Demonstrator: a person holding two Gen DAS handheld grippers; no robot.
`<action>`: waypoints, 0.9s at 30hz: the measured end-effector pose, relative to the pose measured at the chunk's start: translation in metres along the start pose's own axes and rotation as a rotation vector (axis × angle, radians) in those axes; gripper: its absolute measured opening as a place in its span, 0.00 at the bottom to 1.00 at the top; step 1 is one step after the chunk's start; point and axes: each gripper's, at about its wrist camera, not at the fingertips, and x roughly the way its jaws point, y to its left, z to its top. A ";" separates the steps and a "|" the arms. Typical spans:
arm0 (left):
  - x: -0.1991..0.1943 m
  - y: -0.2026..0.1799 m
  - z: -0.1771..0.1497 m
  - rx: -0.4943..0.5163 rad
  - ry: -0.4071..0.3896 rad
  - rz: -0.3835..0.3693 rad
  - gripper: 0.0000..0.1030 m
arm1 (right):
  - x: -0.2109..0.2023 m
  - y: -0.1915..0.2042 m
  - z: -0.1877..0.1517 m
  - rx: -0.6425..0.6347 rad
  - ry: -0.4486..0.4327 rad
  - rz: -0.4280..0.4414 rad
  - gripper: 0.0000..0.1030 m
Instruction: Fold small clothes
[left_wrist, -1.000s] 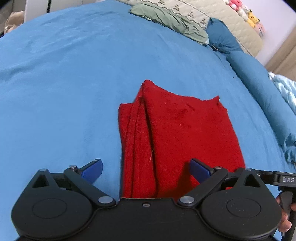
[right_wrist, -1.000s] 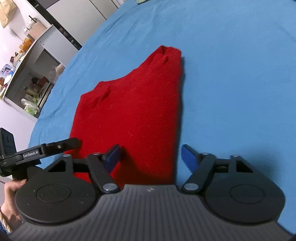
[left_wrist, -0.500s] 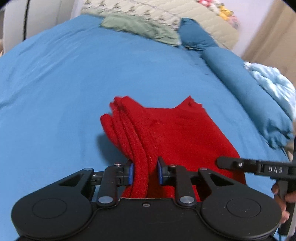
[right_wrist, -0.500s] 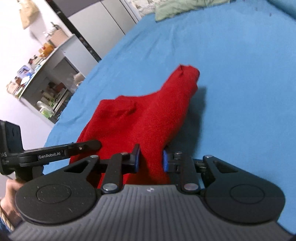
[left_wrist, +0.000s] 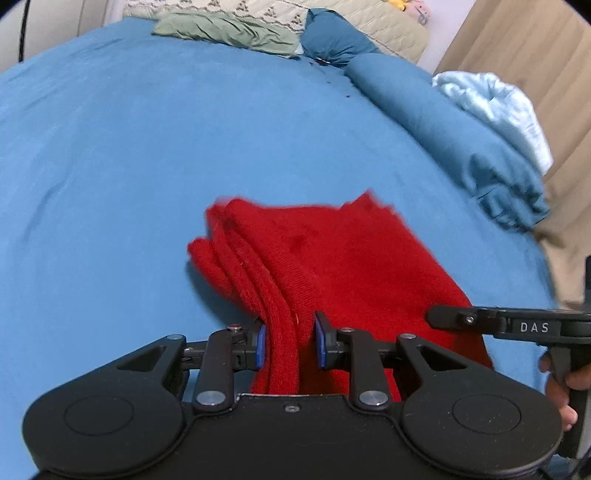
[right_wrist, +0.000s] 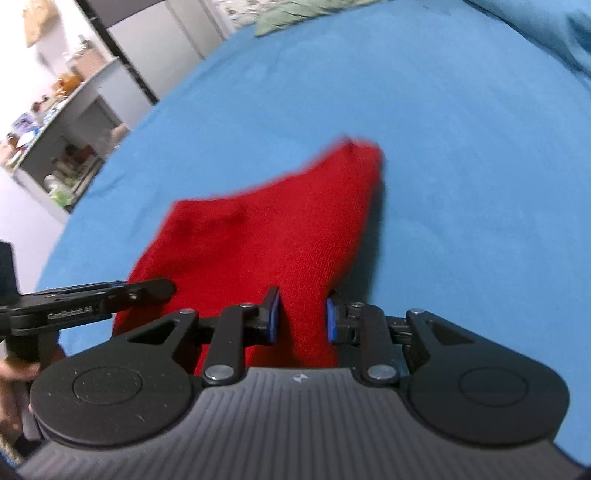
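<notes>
A red knitted garment (left_wrist: 332, 258), folded into several layers, lies on the blue bed sheet (left_wrist: 147, 147). My left gripper (left_wrist: 289, 341) is shut on its near left edge, the layered fold bunched between the blue pads. My right gripper (right_wrist: 302, 320) is shut on the near right edge of the same red garment (right_wrist: 266, 236), and lifts it a little off the sheet (right_wrist: 461, 184). The right gripper's arm shows in the left wrist view (left_wrist: 509, 325). The left gripper's arm shows in the right wrist view (right_wrist: 85, 299).
A green cloth (left_wrist: 229, 29) and a beige quilted cover (left_wrist: 369, 18) lie at the head of the bed. A rolled blue duvet (left_wrist: 454, 136) and a pale blue blanket (left_wrist: 495, 103) lie along the right side. Shelves with clutter (right_wrist: 62, 147) stand left.
Both grippers went from wide open to shut on the garment's near edge. They have since raised that edge, and the far end has drawn closer.
</notes>
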 end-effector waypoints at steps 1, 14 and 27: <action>0.001 -0.004 -0.004 0.022 -0.014 0.021 0.29 | 0.003 -0.004 -0.008 0.010 -0.013 -0.005 0.40; -0.018 0.008 -0.016 0.023 -0.097 0.226 0.78 | -0.022 -0.018 -0.023 -0.018 -0.158 -0.107 0.67; -0.011 0.000 -0.019 0.041 -0.064 0.302 0.75 | -0.015 -0.016 -0.033 -0.066 -0.165 -0.149 0.72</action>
